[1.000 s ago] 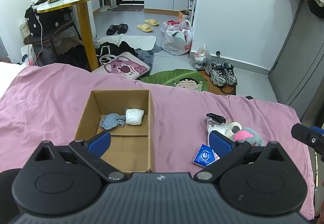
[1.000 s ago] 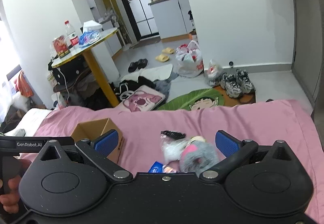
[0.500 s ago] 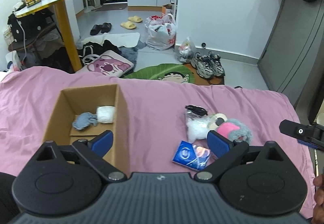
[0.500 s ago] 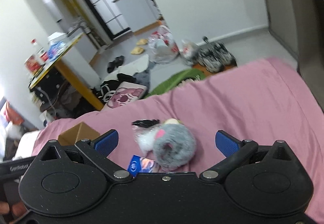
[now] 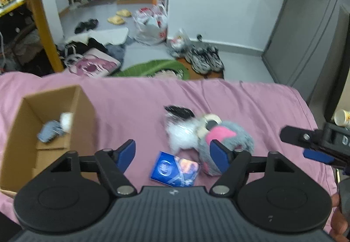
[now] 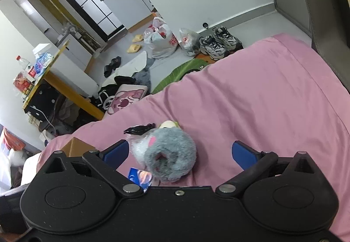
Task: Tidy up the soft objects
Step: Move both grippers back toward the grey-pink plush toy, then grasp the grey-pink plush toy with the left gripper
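Both grippers have moved closer to the pile on the pink bed (image 5: 251,97) than a moment ago. The left gripper (image 5: 172,154) and right gripper (image 6: 179,151) are wide open and empty. The grey fluffy toy (image 6: 172,152) sits between the right fingers (image 6: 245,153), beside the blue packet (image 5: 172,168). The cardboard box (image 5: 19,132) is left. No writing is readable.

the left gripper (image 5: 172,153) sat at the bottom centre of its frame, jaws spread wide, blue pads (image 5: 125,154) well apart, nothing between them. the right gripper (image 6: 179,153) was likewise wide open, tilted in its own view. it also showed at the right edge of the left view, with fingers (image 5: 340,222) of a hand at lower right.
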